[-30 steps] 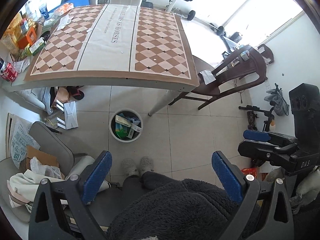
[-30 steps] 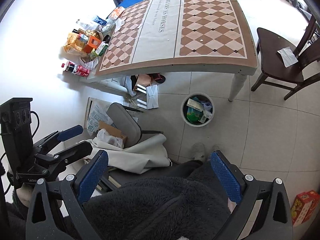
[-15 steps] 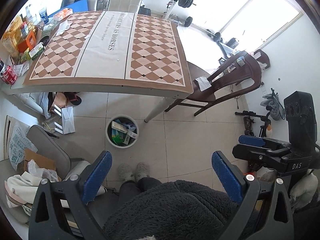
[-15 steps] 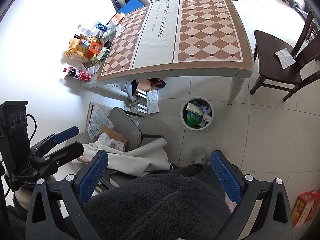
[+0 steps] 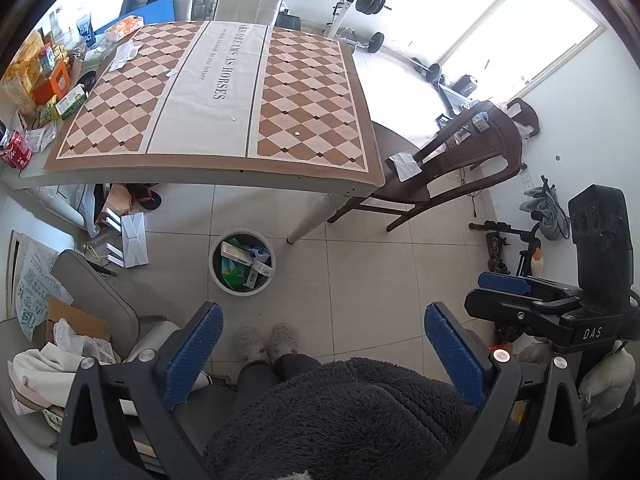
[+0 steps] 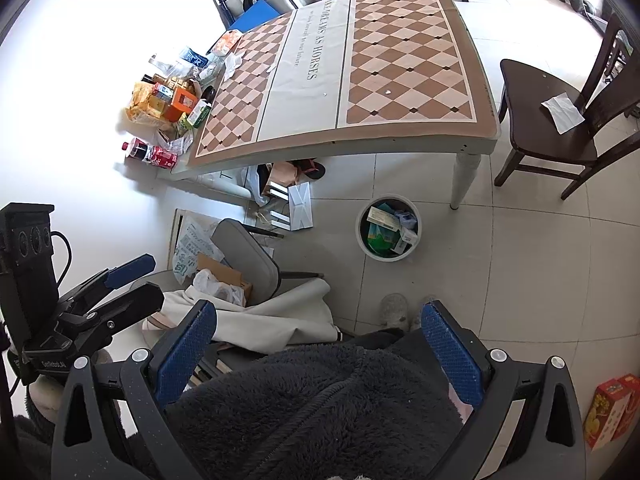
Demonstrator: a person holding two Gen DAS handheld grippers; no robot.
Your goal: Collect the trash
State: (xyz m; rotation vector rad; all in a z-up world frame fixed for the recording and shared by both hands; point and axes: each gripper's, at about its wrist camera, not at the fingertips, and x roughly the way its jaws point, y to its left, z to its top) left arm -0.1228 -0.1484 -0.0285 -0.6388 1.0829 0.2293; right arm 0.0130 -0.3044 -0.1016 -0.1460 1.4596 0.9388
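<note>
A round white trash bin (image 5: 242, 264) (image 6: 389, 232) stands on the floor by the table leg, holding cartons and wrappers. The table (image 5: 224, 168) (image 6: 344, 140) carries a checkered cloth. Cartons, packets and a cola bottle (image 6: 150, 154) are heaped at its left end (image 5: 44, 80). A crumpled tissue (image 5: 124, 54) and small scraps (image 5: 298, 133) lie on the cloth. My left gripper (image 5: 321, 312) and right gripper (image 6: 318, 308) are both open and empty. They hang high over the floor, above a person's dark fleece and slippers.
A dark wooden chair (image 5: 436, 176) (image 6: 560, 136) with a white tissue (image 6: 562, 108) on its seat stands right of the table. A grey chair (image 6: 248, 256) piled with cloth and cardboard is on the left. Bags and boxes (image 5: 128, 224) lie under the table.
Both views have drifted slightly, so the bin sits a little lower in frame. Both grippers stay open and hold nothing.
</note>
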